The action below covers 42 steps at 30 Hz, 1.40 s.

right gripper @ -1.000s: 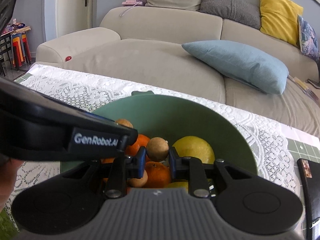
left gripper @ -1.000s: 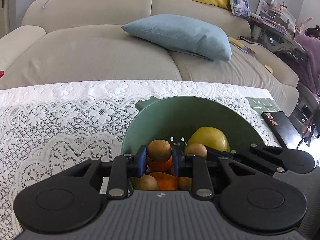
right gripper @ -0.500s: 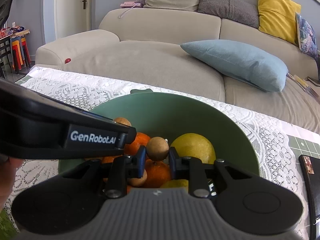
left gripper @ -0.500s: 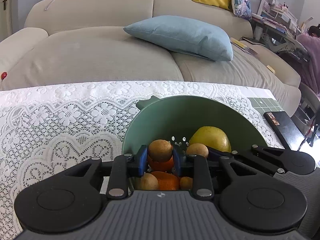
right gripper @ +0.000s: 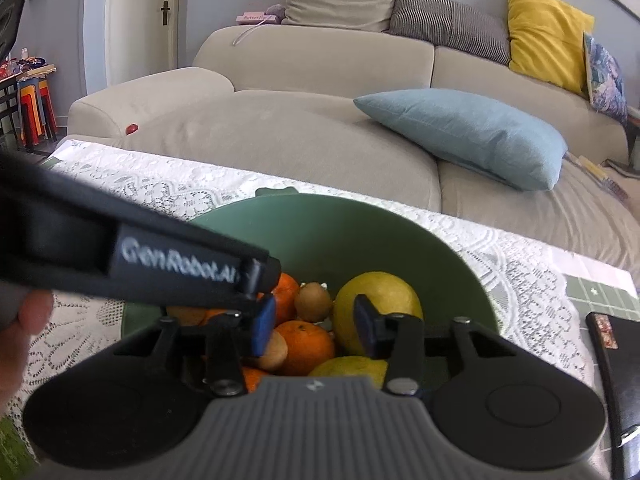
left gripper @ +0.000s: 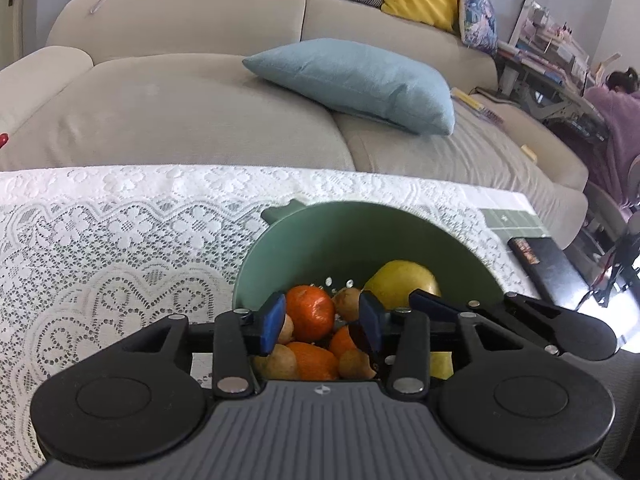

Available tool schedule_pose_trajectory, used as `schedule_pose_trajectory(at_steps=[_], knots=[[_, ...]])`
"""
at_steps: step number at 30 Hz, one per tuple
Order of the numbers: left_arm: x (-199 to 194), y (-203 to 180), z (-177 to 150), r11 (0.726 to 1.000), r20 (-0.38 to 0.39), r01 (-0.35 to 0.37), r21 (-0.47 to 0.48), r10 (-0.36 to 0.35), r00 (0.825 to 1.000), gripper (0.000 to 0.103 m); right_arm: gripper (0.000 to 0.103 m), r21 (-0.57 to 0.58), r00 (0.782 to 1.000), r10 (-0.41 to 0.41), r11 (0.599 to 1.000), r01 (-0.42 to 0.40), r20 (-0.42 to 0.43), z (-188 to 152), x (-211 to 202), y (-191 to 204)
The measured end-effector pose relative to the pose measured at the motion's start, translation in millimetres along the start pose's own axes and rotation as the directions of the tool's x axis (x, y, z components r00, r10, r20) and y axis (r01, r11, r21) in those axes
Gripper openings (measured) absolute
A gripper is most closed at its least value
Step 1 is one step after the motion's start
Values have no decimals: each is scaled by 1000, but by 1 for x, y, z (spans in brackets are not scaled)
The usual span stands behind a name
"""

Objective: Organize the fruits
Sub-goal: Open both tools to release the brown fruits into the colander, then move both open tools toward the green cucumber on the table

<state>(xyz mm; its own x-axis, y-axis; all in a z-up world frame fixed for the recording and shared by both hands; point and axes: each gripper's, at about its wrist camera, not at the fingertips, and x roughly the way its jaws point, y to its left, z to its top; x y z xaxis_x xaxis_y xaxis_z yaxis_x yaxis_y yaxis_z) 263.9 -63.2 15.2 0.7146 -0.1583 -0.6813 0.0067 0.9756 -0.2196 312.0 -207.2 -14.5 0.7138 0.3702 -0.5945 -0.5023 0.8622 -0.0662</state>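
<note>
Since the earlier frames, both small brown fruits have been let go into the green colander (left gripper: 360,240). The left gripper (left gripper: 322,322) and right gripper (right gripper: 316,326) are now spread wide and empty above the piled oranges (right gripper: 306,346), presumably so the fruit settles inside.

Both grippers hang side by side, jaws spread wide and holding nothing: the left gripper (left gripper: 322,322) and the right gripper (right gripper: 316,326), the left one's body crossing from nine o'clock.
</note>
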Motion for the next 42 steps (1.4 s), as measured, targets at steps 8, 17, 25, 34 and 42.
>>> schedule_pose_trajectory(at_steps=[8, 17, 25, 34, 42], knots=[[-33, -1, 0, 1000, 66, -14, -5, 14, 998, 51, 48, 21, 996, -31, 999, 29, 81, 3, -26, 1], [-78, 13, -20, 996, 81, -83, -19, 84, 993, 51, 60, 16, 992, 14, 1000, -16, 123, 8, -65, 22], [-115, 44, -52, 992, 103, -116, -42, 120, 987, 57, 69, 81, 987, 120, 988, -129, 102, -2, -89, 38], [-140, 79, -93, 992, 115, -86, -90, 96, 989, 62, 74, 216, 975, 213, 951, -221, 61, -31, -98, 49], [-150, 100, -125, 994, 145, -54, -92, 67, 987, 70, 78, 346, 972, 234, 912, -223, 10, -60, -91, 55]])
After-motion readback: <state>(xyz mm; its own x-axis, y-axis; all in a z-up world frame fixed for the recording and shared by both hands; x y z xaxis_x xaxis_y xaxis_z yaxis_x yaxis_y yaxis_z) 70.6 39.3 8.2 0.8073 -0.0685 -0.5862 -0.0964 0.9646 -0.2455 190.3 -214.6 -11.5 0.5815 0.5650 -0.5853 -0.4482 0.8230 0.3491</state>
